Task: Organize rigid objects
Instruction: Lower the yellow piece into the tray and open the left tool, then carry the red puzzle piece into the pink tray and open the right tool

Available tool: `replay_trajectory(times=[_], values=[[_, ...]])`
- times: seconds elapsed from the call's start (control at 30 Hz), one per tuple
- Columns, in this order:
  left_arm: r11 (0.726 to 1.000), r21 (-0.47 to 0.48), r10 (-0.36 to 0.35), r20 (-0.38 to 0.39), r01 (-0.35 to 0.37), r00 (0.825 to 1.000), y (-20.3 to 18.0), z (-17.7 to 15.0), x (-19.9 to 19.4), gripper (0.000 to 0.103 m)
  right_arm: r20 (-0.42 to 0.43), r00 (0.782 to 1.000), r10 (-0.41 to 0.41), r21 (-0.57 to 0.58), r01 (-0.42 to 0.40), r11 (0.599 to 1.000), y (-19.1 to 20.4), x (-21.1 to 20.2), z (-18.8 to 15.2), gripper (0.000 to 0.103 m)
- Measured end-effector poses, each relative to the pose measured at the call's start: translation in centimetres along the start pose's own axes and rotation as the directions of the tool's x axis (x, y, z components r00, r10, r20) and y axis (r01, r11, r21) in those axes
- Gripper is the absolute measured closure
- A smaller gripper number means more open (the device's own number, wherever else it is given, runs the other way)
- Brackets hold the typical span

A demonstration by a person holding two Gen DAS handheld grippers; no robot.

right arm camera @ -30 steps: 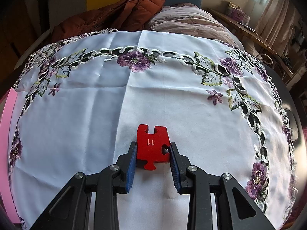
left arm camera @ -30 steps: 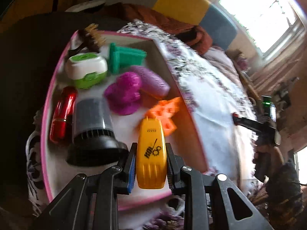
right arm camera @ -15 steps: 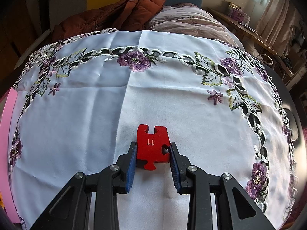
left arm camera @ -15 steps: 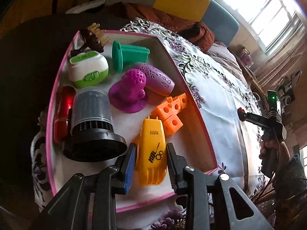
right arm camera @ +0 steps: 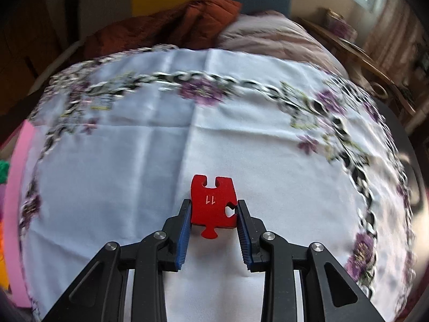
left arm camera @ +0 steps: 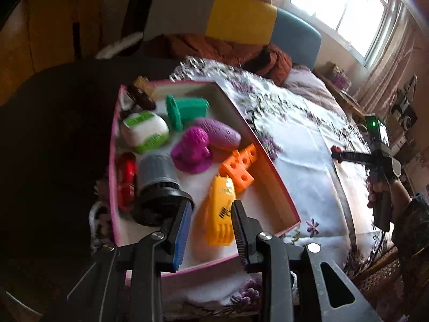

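Puzzle piece [right arm camera: 213, 205] sits clamped in right hand-held gripper [right arm camera: 213, 214] — above tablecloth [right arm camera: 107, 177].

The left gripper [left arm camera: 211, 224] has let go of the yellow toy [left arm camera: 220, 212], which now lies in the pink-rimmed box [left arm camera: 270, 161]; the gripper has risen.

Left wrist view: steep downward look along the fingers, close over the pink tray [left arm camera: 270, 158] at frame centre-left; tablecloth [left arm camera: 303, 145] runs to the right. Right wrist view: close, steep look onto tablecloth [right arm camera: 120, 166]. Shared: tablecloth, tray edge [right arm camera: 16, 177] at left, orange blanket [right arm camera: 166, 26] at top.
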State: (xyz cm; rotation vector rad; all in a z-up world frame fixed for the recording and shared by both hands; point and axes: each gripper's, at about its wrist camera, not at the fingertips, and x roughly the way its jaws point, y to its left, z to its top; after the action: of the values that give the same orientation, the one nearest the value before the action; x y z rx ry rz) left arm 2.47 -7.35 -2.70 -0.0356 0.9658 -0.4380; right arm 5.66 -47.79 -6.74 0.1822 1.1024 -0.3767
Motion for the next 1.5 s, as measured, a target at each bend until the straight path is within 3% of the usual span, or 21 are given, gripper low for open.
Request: replay_trajectory(times=[0.13, 0.27, 0.47, 0.77, 0.9, 1.07, 1.23, 1.33, 1.5], values=[[0.999, -0.031, 0.033, 0.040, -0.031, 0.999, 1.1, 0.3, -1.0, 0.073, -0.017, 1.000, -0.004, -0.075, 0.002, 0.997, 1.6, 0.5, -0.4, 0.071], [0.996, -0.053, 0.079, 0.074, -0.075, 0.994, 2.3, 0.7, -1.8, 0.073, -0.008, 0.999, 0.037, -0.065, -0.038, 0.997, 1.9, -0.2, -0.4, 0.071], [0.990, -0.104, 0.099, 0.075, -0.091, 0.992, 3.9, 0.7, -1.9, 0.073, 0.032, 0.981, 0.193, -0.181, -0.184, 0.966, 6.6, -3.9, -1.6, 0.071], [0.984, -0.141, 0.119, 0.080, -0.107, 0.990, 5.4, 0.3, -2.1, 0.073, 0.009, 0.912, 0.411, -0.395, -0.374, 0.839, 16.7, -9.1, -4.8, 0.071], [0.980, -0.161, 0.130, 0.082, -0.116, 0.988, 6.2, 0.2, -2.3, 0.073, -0.021, 0.890, 0.456, -0.457, -0.415, 0.787, 19.8, -10.4, -6.0, 0.071], [0.977, -0.173, 0.138, 0.079, -0.123, 0.987, 6.9, -0.1, -2.4, 0.073, -0.088, 0.887, 0.454, -0.527, -0.428, 0.734, 22.6, -10.6, -7.7, 0.071], [0.977, -0.177, 0.136, 0.079, -0.121, 0.987, 7.0, -0.1, -2.4, 0.073, -0.158, 0.905, 0.394, -0.594, -0.406, 0.694, 24.9, -9.8, -9.3, 0.071], [0.978, -0.172, 0.137, 0.080, -0.122, 0.987, 6.9, -0.2, -2.4, 0.073, -0.177, 0.928, 0.329, -0.619, -0.365, 0.696, 26.2, -8.2, -9.4, 0.071], [0.975, -0.172, 0.153, 0.080, -0.138, 0.985, 7.1, -0.3, -2.4, 0.073, -0.175, 0.932, 0.317, -0.592, -0.357, 0.722, 26.8, -6.7, -8.9, 0.071]])
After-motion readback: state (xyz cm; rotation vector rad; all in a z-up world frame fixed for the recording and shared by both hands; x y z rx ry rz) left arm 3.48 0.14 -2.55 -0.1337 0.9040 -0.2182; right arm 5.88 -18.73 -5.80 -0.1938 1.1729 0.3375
